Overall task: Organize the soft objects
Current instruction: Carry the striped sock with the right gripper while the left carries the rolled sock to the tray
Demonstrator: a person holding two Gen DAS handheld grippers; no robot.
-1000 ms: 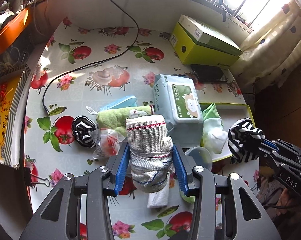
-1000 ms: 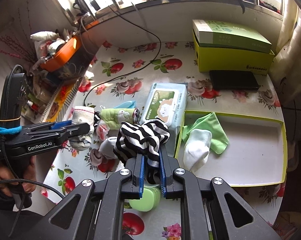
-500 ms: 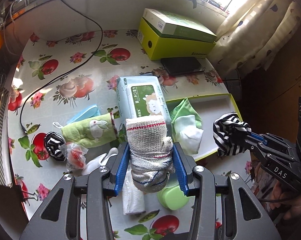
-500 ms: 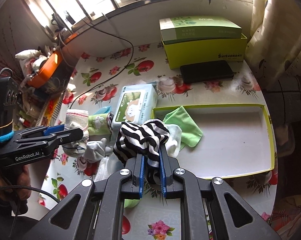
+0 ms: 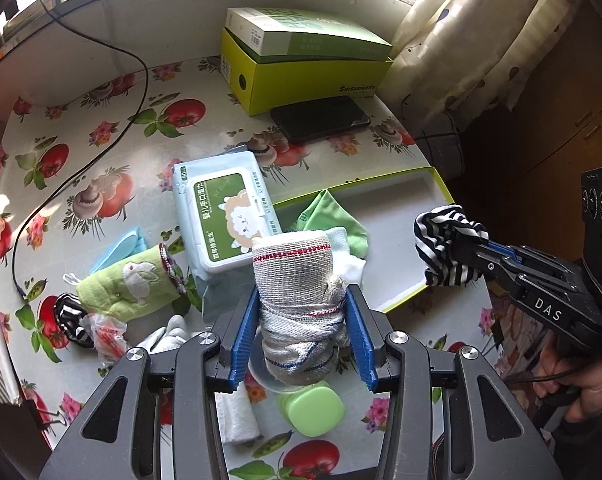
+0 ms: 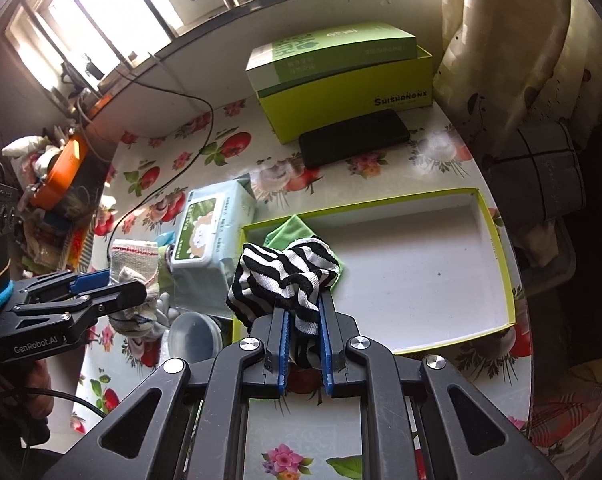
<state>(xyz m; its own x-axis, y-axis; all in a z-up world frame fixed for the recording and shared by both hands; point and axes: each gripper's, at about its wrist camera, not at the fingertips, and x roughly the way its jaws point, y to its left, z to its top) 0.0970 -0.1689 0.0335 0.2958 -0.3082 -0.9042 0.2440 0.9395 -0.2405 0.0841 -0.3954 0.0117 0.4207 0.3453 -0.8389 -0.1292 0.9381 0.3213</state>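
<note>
So both tools are loaded up at once, which I'd guess is the point: carry two soft things over to the shallow yellow-rimmed tray in one go instead of making separate trips. The left gripper is clamped on a rolled grey-white woven cloth with a red stripe near the top, and the roll stands upright between the blue pads, bulging out above and below them, so it's squeezed around its middle and not pinched at an edge (probably the safest way to keep a roll from unravelling). The right gripper is closed tight on a black-and-white striped sock, which bunches up above the fingertips and droops a bit over the near-left part of the tray. From the left wrist view the sock hangs over the tray's near edge, off to the right of the cloth roll and well apart from it. The tray already has a green cloth and a white sock tucked in its left end, with the rest bare, so that looks like the drop zone. Still out on the flowery tablecloth are the wet wipes pack, a green bunny pouch and a small striped bundle, all left of the tray.
</note>
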